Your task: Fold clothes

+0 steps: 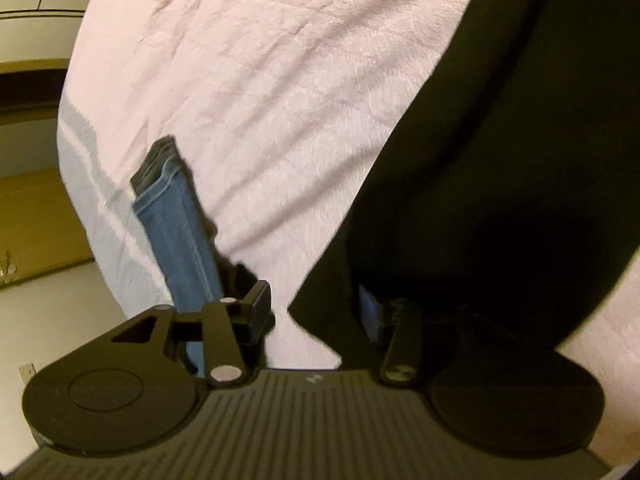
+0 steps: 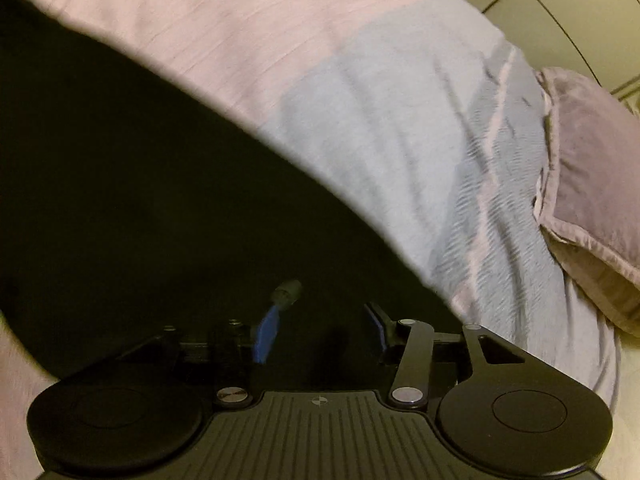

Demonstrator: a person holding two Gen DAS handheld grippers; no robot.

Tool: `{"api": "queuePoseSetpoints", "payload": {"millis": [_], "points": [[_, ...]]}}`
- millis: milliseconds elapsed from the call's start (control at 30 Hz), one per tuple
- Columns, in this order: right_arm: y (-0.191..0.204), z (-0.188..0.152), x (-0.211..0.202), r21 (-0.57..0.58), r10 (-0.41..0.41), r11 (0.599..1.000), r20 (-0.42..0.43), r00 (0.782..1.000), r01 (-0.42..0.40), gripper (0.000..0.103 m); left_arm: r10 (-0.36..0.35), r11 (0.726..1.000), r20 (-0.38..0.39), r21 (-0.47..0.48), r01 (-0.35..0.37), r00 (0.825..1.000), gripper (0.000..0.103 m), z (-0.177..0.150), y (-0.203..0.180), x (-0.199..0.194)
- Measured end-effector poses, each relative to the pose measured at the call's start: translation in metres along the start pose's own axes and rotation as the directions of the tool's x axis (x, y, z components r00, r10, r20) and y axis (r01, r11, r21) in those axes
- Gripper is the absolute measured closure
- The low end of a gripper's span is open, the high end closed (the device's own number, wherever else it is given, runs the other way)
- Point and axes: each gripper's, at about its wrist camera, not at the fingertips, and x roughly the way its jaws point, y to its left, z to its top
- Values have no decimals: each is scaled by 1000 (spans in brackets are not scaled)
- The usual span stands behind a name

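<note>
A black garment point(image 1: 500, 160) lies spread on the pink bedsheet point(image 1: 260, 80), and it fills the right of the left wrist view. My left gripper point(image 1: 316, 316) is open over the garment's lower corner, with its right finger on the black cloth and its left finger over bare sheet. Nothing is pinched between its pads. A folded pair of blue jeans point(image 1: 180, 232) lies just left of the left finger. In the right wrist view the same black garment point(image 2: 140, 200) covers the left half. My right gripper point(image 2: 320, 330) hangs open above the garment, blue pads apart.
A mauve pillow point(image 2: 592, 184) rests at the right of the bed. A grey-blue striped band of the sheet point(image 2: 400, 140) runs beside the garment. The bed's edge drops to a pale floor point(image 1: 48, 320) at the left, beside a wooden piece of furniture point(image 1: 36, 220).
</note>
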Motion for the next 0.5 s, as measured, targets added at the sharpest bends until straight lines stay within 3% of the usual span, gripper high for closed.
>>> {"api": "queuePoseSetpoints", "payload": {"millis": [300, 500], "points": [[55, -3, -43, 31, 60, 997, 96, 994, -64, 54, 66, 996, -59, -52, -69, 996, 55, -72, -23, -41], [96, 22, -72, 48, 97, 993, 159, 983, -106, 52, 47, 992, 12, -114, -45, 999, 51, -102, -37, -55]]}}
